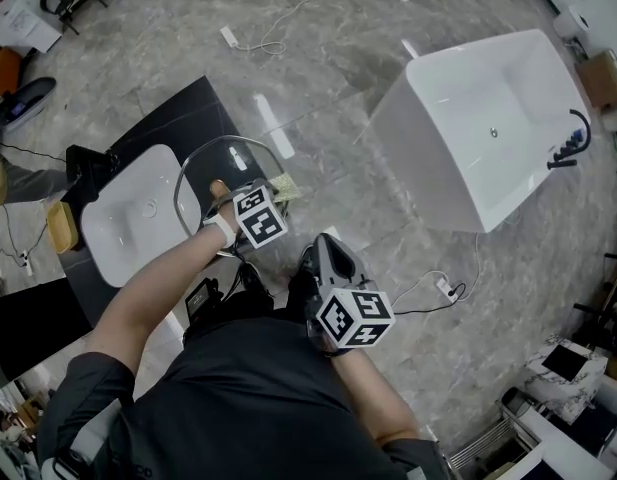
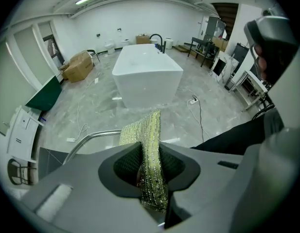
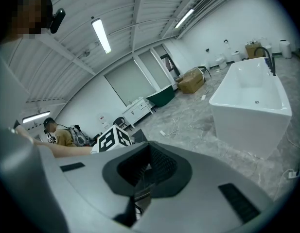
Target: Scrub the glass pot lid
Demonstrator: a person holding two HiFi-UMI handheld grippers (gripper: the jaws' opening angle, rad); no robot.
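Over the grey marble floor, just beside a dark counter with a white basin set into it, the person holds both tools close in front of their body. The glass pot lid is up in the air between the counter's edge and the grippers. It is tilted, and its metal rim makes a clear ring with the basin and floor showing through the glass.

The left gripper points steeply down at the lid's near right side. Its jaws are clamped on a glittery green-gold scrub pad, which stands up out of the pads as a narrow folded strip. In the left gripper view a curved stretch of the lid's rim lies just beyond the pad, to its left. From the head view the pad peeks out beside the marker cube, at the lid's right edge.

The right gripper sits lower and nearer the person, angled towards the lid. Its jaws are pressed together, and its own view shows a thin edge running between the pads, which looks like the lid's rim. The exact contact is hard to make out.

A large white bathtub stands well apart to the right, with a black tap at its far end.
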